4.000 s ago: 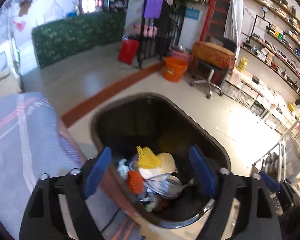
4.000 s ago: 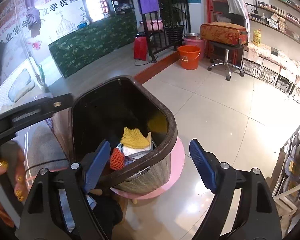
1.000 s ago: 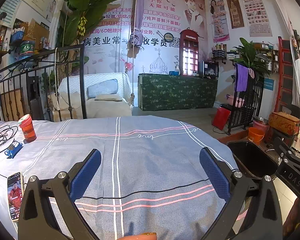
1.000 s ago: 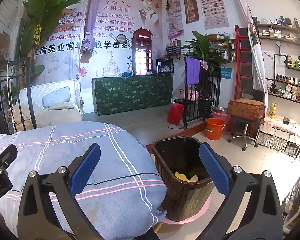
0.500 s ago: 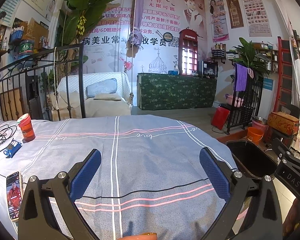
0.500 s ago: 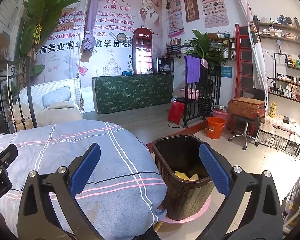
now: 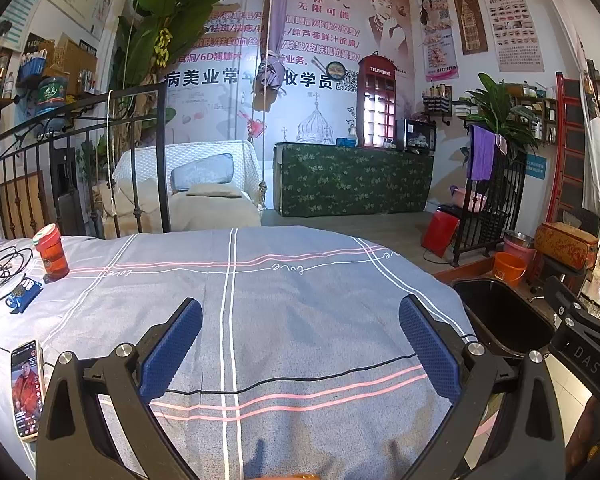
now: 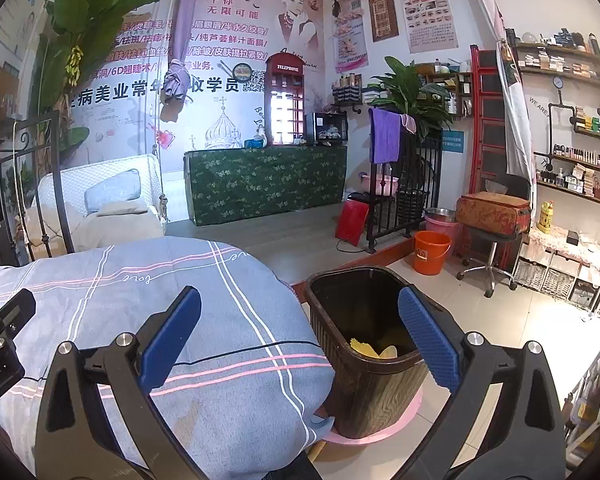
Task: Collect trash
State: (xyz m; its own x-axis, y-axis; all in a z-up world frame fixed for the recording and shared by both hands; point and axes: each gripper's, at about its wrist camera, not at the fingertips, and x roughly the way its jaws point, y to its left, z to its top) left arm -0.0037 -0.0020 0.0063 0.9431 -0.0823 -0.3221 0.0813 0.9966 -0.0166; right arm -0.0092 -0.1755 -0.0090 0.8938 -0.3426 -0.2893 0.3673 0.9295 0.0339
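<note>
- Left claw point(image 7: 300, 344) wide open, empty, over the blue-grey striped tabletop point(image 7: 300, 280).
- Right claw point(image 8: 300, 332) wide open, empty.
- Dark brown trash bin point(image 8: 364, 380) on the floor just off the tabletop's right edge; yellow trash point(image 8: 362, 347) inside.

At twelve o'clock the red phone-booth cabinet point(image 7: 377, 106) reads "TELEPHONE". The wall banner point(image 7: 260, 52) says "收学员". The right gripper's body point(image 7: 584, 352), at three o'clock, shows "DAS".
</note>
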